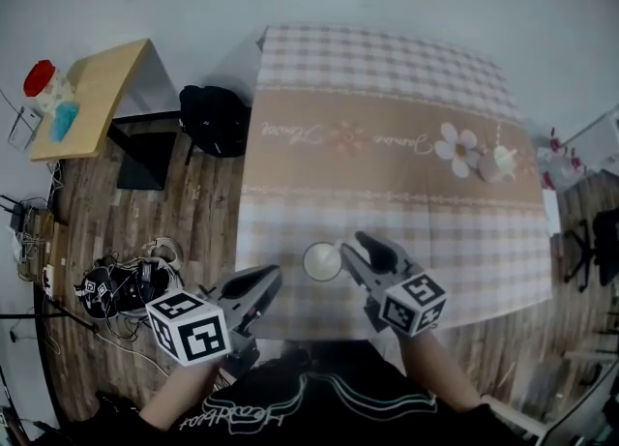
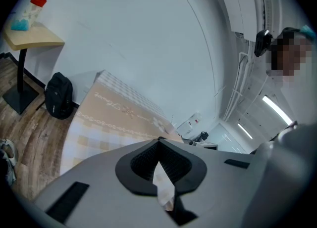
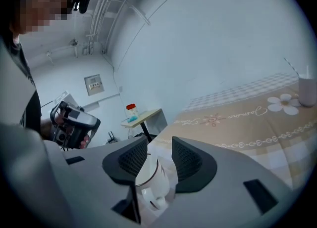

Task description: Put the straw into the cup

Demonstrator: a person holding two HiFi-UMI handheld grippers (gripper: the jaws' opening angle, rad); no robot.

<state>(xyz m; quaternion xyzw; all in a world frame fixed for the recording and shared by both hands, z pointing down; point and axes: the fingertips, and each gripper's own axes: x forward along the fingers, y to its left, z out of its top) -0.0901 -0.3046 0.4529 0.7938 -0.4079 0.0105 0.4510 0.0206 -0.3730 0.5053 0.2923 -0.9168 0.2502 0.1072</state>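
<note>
A white cup point(image 1: 322, 262) stands on the checked tablecloth point(image 1: 387, 125) near the table's front edge. My right gripper point(image 1: 358, 243) is just right of it with its jaws open. In the right gripper view the cup point(image 3: 150, 177) shows low in the gap between the jaws point(image 3: 159, 143), and the pads stand apart from it. My left gripper point(image 1: 266, 280) is at the table's front left corner, left of the cup. In the left gripper view its jaws point(image 2: 159, 140) are shut on a thin white strip point(image 2: 163, 185) that looks like a paper-wrapped straw.
A second cup point(image 1: 500, 162) with a straw stands at the table's far right, also seen as a cup point(image 3: 307, 90) in the right gripper view. A black backpack point(image 1: 215, 120), a wooden side table point(image 1: 92, 96) and cables point(image 1: 126, 284) are on the floor at left.
</note>
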